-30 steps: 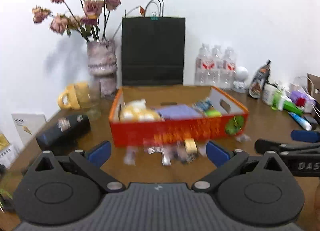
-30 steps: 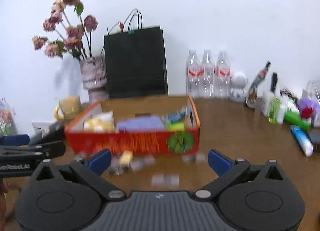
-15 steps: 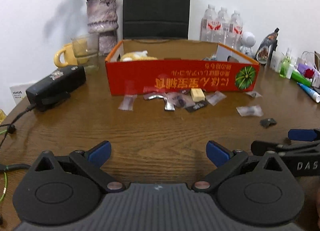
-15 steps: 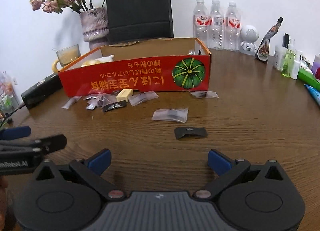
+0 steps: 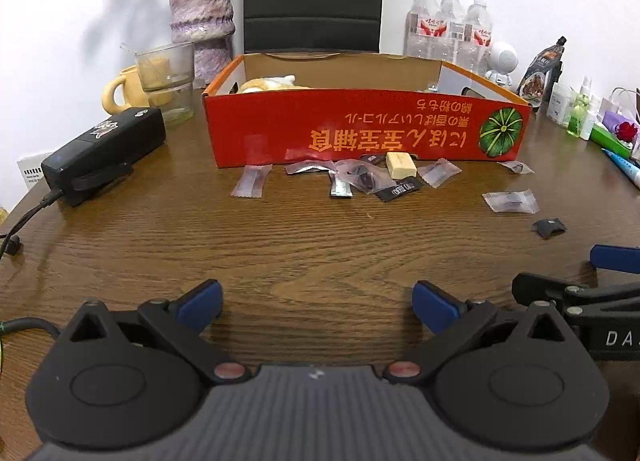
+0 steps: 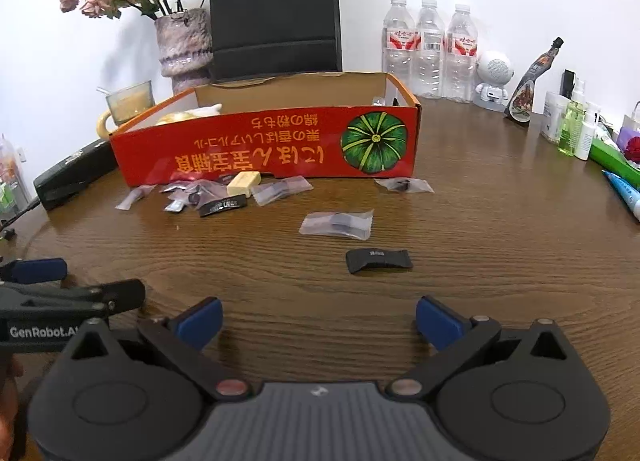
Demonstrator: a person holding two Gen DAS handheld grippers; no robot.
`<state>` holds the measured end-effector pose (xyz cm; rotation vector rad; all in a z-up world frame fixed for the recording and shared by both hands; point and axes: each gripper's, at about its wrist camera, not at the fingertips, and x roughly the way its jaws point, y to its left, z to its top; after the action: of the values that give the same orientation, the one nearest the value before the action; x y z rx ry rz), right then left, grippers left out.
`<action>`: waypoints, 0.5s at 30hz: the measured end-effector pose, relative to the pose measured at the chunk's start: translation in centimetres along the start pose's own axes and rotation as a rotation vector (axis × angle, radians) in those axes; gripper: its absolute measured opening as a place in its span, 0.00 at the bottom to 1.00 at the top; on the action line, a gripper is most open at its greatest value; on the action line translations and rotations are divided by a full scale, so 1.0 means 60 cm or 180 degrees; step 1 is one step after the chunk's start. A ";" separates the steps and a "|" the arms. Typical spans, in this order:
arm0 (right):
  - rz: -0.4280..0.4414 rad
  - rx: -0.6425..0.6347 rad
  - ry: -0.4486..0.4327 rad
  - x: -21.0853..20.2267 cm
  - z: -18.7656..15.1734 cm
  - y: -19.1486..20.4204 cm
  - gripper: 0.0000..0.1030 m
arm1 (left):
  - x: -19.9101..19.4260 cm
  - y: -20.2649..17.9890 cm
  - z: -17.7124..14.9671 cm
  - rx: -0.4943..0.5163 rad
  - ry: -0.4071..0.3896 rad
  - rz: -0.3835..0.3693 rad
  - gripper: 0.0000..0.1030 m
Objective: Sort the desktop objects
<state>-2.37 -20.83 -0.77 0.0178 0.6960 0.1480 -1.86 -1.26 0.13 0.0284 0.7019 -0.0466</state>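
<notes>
A: Red cardboard formed the box (image 6: 264, 145); its orange lettering and green pumpkin picture stood upside down.

B: And the items to sort?

A: Small packets (image 6: 337, 224) lay on the wooden table (image 6: 480, 245) before the box, beside a yellow block (image 6: 243, 183) and a black label (image 6: 378, 259) nearest the right gripper (image 6: 318, 321).

B: Gripper states?

A: Both were released, holding nothing. The left gripper (image 5: 316, 307) read "GenRobot.AI" in the right view.

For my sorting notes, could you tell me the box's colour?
Red box with orange lettering; right wrist view.
</notes>
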 end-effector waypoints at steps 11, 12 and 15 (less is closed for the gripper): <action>-0.0108 -0.0081 0.0041 0.004 0.001 0.007 1.00 | 0.003 -0.001 0.002 -0.0003 0.0015 -0.0003 1.00; -0.0111 -0.0082 0.0042 0.004 0.001 0.008 1.00 | 0.003 -0.001 0.002 -0.0003 0.0015 -0.0003 1.00; -0.0107 -0.0074 0.0039 0.004 0.000 0.006 1.00 | 0.004 -0.002 0.002 -0.0002 0.0016 -0.0001 1.00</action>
<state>-2.20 -20.46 -0.91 -0.0171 0.7065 0.1240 -1.61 -1.38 0.11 0.0277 0.7068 -0.0466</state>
